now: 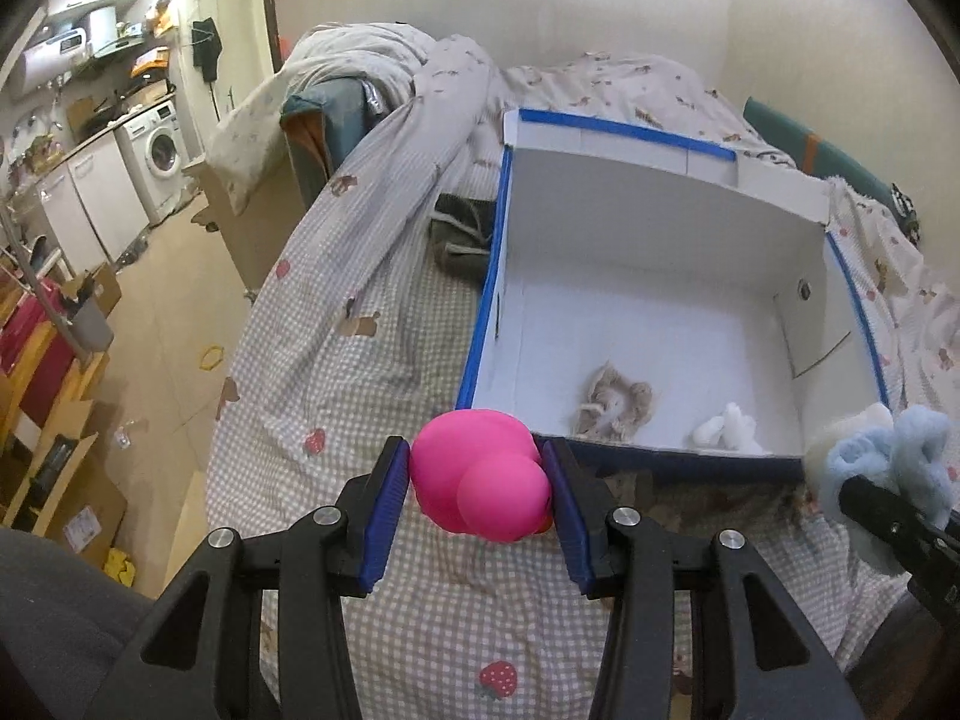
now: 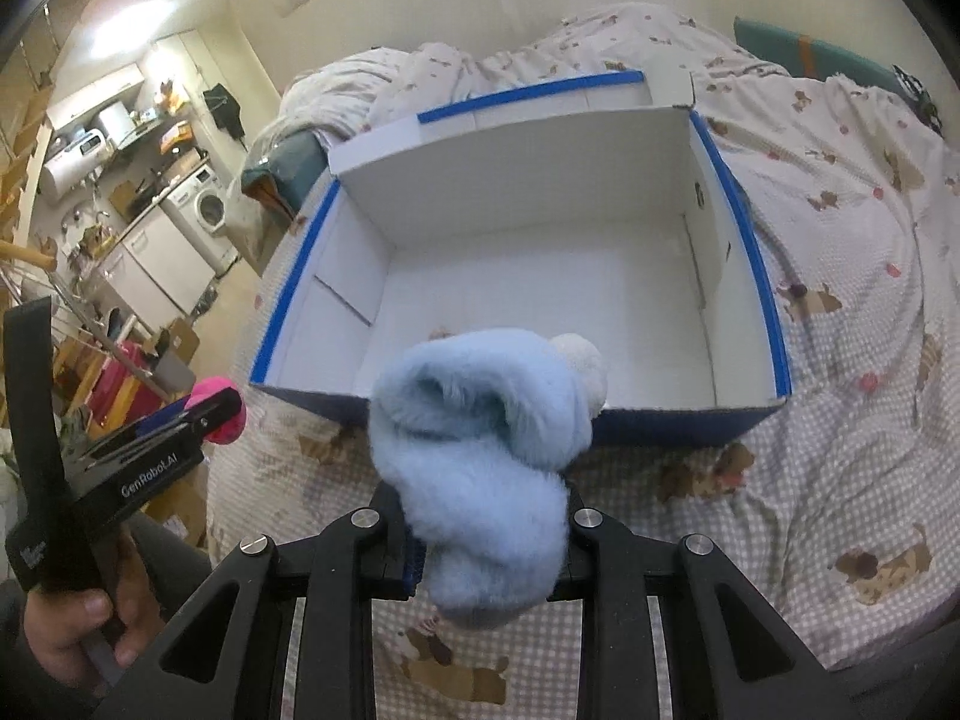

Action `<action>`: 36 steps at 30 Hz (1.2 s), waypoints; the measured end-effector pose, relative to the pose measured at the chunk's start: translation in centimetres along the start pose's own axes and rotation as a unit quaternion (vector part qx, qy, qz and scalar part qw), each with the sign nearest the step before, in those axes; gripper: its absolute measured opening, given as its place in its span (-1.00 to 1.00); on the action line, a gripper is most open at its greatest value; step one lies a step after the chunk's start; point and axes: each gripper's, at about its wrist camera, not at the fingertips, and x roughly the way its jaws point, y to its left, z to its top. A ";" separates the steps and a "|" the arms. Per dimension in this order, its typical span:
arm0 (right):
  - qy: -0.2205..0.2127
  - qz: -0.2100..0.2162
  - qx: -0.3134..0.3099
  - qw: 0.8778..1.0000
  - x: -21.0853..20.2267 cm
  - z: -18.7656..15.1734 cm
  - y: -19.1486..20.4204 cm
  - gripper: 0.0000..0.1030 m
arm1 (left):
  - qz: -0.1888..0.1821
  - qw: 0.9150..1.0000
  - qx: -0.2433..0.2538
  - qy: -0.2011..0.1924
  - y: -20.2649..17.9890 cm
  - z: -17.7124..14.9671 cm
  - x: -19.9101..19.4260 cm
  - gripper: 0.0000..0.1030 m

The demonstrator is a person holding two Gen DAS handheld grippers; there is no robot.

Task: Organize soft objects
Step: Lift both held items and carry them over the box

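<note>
The left gripper (image 1: 480,483) has its blue-padded fingers (image 1: 384,516) closed partway on a smooth, glossy pink toy (image 1: 480,474), made of rounded lobes, with a dab of orange at its lower right edge. The toy sits squeezed between the pads, just short of the near left corner of the box (image 1: 660,228).

The right gripper (image 2: 486,534) is clamped on a fluffy pale-blue plush (image 2: 480,450), a shaggy folded bundle with a cream-white pompom (image 2: 585,366) at its top right. The plush bulges over and hides most of both fingers, and its upper end overhangs the near wall of the box (image 2: 540,180).

The box is white card inside with blue tape along its rims, open on top, its far flap standing upright. It rests on a bed (image 1: 420,618) covered by a soft quilted check sheet printed with strawberries and puppies. Inside, near the front wall, lie a beige crumpled ruffled fabric piece (image 1: 615,408) and a small white fuzzy item (image 1: 729,429), perhaps a sock; the view is too coarse to be sure. The rest of the box floor is bare, so there is wide room toward the back and right wall.

A dark bundle with cord (image 1: 462,234) lies against the box's left outside wall, beside a rumpled duvet (image 1: 384,60).
</note>
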 end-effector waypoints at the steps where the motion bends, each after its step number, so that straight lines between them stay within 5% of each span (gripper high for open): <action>1: -0.003 0.008 -0.001 1.000 -0.2 0.3 0.2 -0.44 | -0.005 1.000 -0.001 0.000 -0.1 0.2 -0.1 -0.18; 13: -0.042 0.023 -0.021 0.999 -1.5 5.4 0.8 -0.44 | -0.029 0.999 0.010 -0.021 -2.4 5.5 -0.4 -0.18; 24: -0.061 -0.005 -0.033 0.998 2.1 10.3 -1.1 -0.44 | -0.026 0.999 0.044 -0.016 -5.4 10.1 3.5 -0.18; 30: -0.001 -0.031 0.013 0.999 6.4 9.1 -4.2 -0.44 | -0.023 0.997 0.070 0.000 -7.4 10.1 7.1 -0.18; 36: 0.016 -0.041 -0.003 0.999 7.8 8.6 -4.0 -0.44 | -0.028 0.996 0.084 0.023 -8.5 8.9 9.7 -0.18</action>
